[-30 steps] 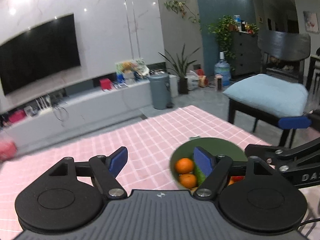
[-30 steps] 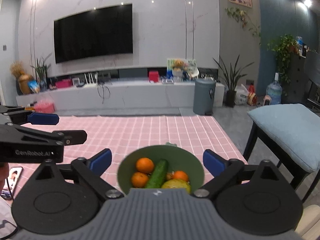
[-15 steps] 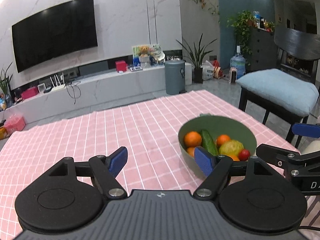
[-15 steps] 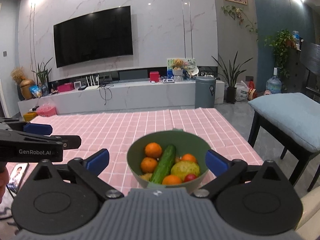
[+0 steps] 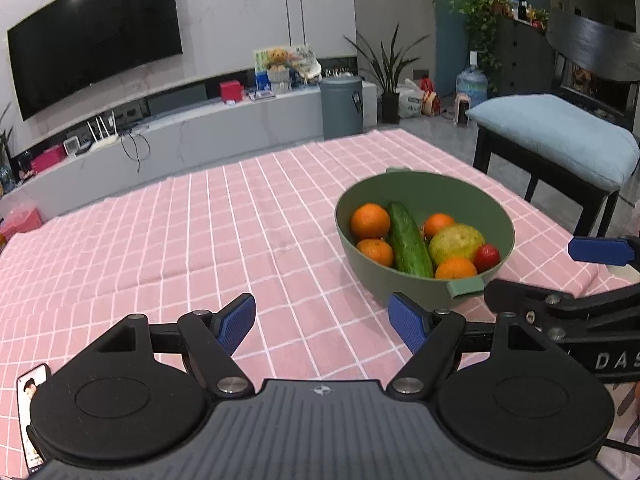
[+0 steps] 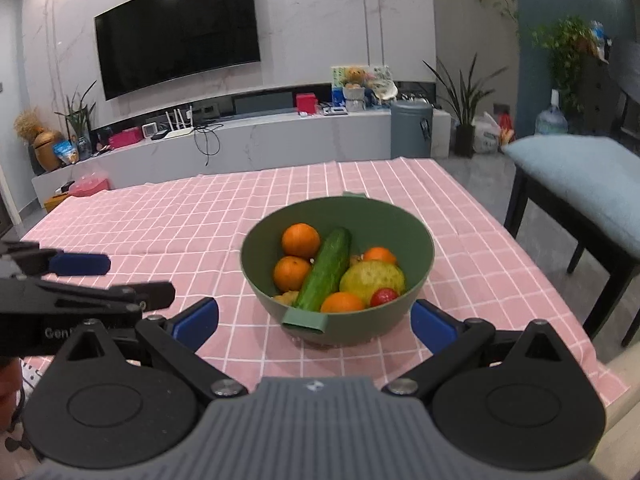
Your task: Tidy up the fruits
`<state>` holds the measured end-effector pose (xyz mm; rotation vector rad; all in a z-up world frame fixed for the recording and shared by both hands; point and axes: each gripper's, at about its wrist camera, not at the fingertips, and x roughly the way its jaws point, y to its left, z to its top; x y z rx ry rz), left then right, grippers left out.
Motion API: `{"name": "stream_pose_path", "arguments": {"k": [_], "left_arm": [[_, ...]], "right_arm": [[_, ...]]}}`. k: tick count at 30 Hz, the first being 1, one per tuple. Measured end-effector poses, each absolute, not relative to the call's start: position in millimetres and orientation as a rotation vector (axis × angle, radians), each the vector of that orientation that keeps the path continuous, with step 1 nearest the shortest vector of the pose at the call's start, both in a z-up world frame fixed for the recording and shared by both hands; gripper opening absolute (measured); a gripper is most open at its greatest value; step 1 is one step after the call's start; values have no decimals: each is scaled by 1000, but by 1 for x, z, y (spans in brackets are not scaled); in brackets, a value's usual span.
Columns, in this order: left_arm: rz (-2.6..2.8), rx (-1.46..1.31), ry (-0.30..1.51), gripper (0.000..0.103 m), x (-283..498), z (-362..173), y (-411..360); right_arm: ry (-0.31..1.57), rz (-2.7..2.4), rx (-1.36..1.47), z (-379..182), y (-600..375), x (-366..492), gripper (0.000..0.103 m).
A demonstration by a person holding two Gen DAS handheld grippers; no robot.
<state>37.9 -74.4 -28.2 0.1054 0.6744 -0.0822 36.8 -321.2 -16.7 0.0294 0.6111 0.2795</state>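
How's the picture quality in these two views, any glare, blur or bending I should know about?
Left wrist view: fisheye bends the television and the tablecloth grid; ceiling lights glare on the wall; the bowl and fruit are sharp.
Right wrist view: same bending; bright lamp spots on the marble wall; the cucumber is crisp, the chair at the edge looks soft.

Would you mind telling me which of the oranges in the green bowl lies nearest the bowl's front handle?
The orange at the front rim of the green bowl, between the cucumber and the small red fruit; the others lie farther back.
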Motion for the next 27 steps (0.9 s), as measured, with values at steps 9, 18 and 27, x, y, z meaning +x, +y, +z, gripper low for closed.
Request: {"name": "stream_pose_path", "arguments": {"k": [9,18,27], "left_arm": [[-64,92,707,89,39,-31,-69],[-58,85,710,89,38,-27,-67],[-57,86,715,89,38,-26,-67]], "right_arm": [[629,282,53,-20,-323,38,98],[618,276,46,-20,-323,36,98],[618,279,37,-20,-322,36,98]]}}
